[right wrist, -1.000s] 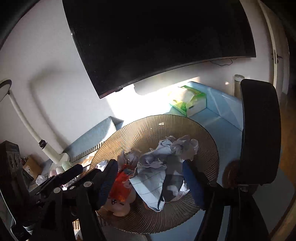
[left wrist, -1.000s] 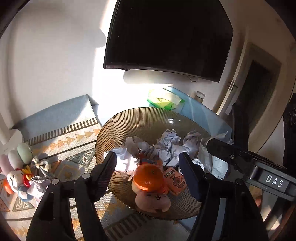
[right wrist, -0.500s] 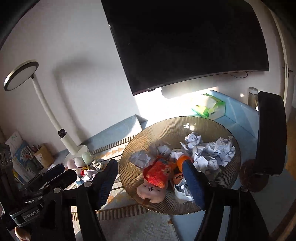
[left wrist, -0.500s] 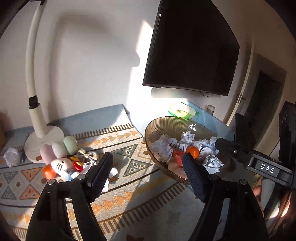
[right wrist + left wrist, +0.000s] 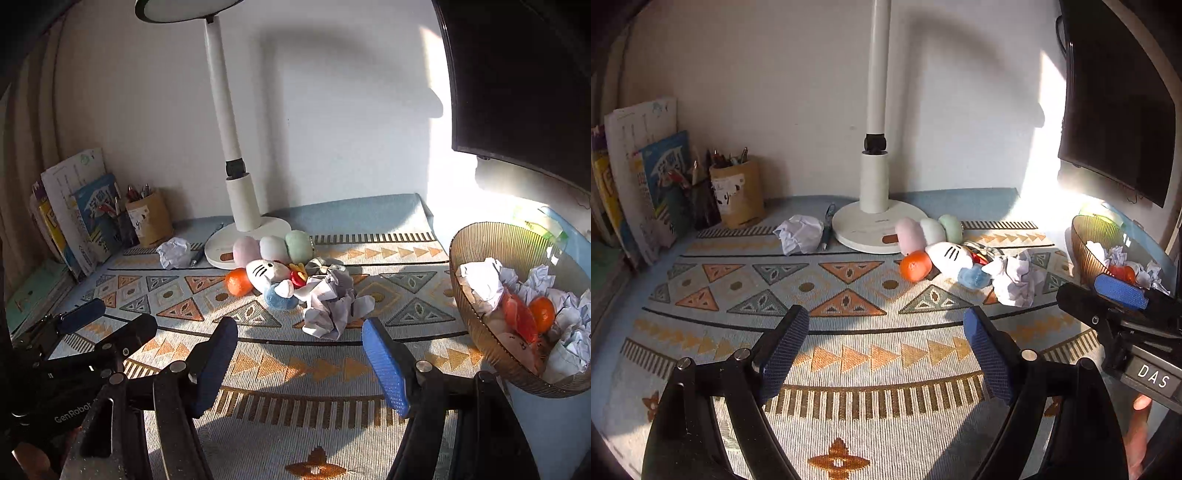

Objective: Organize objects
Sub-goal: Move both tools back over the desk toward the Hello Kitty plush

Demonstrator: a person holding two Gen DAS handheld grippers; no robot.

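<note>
On the patterned mat lie an orange, a white cat plush, a pastel plush and a big crumpled paper. A second paper ball rests by the lamp base. My left gripper hovers over bare mat, short of the pile, its jaws opening with nothing between them. The right gripper stands open and empty just in front of the crumpled paper. The ribbed bowl at right holds paper balls, an orange and toys.
A white desk lamp stands at the back by the wall, a pen beside its base. A pen holder and upright books fill the back left. A dark screen hangs at upper right.
Both views have swung left from above the bowl to the mat. The bowl now sits at the right edge. The left jaws stand wider than before.
</note>
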